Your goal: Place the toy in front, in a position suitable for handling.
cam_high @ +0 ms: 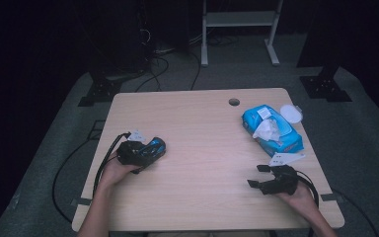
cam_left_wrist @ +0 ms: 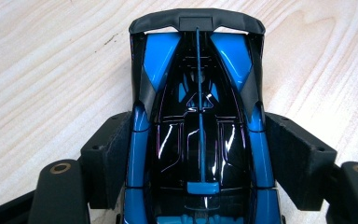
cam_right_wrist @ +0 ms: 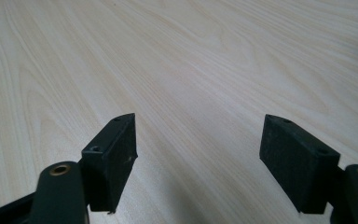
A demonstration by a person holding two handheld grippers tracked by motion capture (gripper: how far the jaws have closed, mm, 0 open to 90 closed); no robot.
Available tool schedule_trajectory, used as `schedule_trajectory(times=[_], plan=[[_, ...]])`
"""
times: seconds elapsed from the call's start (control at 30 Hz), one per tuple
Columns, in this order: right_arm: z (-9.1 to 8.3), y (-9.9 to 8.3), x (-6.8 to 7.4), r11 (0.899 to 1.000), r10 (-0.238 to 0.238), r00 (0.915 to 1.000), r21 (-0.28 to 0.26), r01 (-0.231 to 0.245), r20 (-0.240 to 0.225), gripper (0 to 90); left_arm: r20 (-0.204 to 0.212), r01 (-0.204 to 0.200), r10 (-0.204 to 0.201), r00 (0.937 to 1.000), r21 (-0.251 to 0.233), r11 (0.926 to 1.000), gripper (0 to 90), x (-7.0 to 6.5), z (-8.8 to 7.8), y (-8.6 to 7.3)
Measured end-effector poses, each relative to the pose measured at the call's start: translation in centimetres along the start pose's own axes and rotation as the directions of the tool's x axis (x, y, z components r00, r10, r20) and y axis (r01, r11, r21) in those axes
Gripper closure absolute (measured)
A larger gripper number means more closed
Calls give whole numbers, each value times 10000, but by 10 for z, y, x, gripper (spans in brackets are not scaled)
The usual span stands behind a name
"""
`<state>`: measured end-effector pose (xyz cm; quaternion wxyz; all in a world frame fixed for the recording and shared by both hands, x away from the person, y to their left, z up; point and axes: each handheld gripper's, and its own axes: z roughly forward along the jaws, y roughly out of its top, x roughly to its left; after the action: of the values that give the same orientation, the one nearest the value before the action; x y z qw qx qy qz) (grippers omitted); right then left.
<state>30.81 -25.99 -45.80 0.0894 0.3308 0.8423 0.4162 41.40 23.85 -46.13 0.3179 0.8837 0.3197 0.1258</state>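
Note:
A blue and black toy car lies on the wooden table, at its left side in the high view. My left gripper is shut on the car, one pad pressed to each flank. The same gripper sits in the person's left hand near the table's left edge. My right gripper rests low over the table's front right part, its jaws wide apart. In the right gripper view the right gripper has only bare wood between its pads.
A blue pack of wet wipes with a white tissue pulled up lies at the right back of the table, its round white lid open beside it. A cable hole sits near the far edge. Cables trail off both sides.

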Motion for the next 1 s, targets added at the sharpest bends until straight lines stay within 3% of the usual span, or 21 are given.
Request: schedule_trajectory(times=[0.17,0.23,0.3,0.43,0.77,1.0], plan=[[0,0,0,10000,0,10000,21,0,13,262,153,10,-9,9999,-13,10000,266,2,-2,-5],[-1,0,0,10000,17,10000,22,-17,16,262,70,-78,76,9999,352,9994,224,2,-1,-8],[-1,0,0,10000,14,10000,21,-15,23,262,127,-180,175,9998,390,9991,201,2,-3,-10],[-1,0,-1,10000,9,10000,23,-9,32,262,172,-386,380,9991,383,9985,255,2,-5,-11],[-3,0,-1,10000,25,10000,-93,-25,40,262,-162,-537,546,9984,502,9973,260,-1,-6,-8],[-3,0,-1,9999,25,10000,-123,-24,35,262,-114,-455,459,9989,306,9985,260,-2,-10,-5]])
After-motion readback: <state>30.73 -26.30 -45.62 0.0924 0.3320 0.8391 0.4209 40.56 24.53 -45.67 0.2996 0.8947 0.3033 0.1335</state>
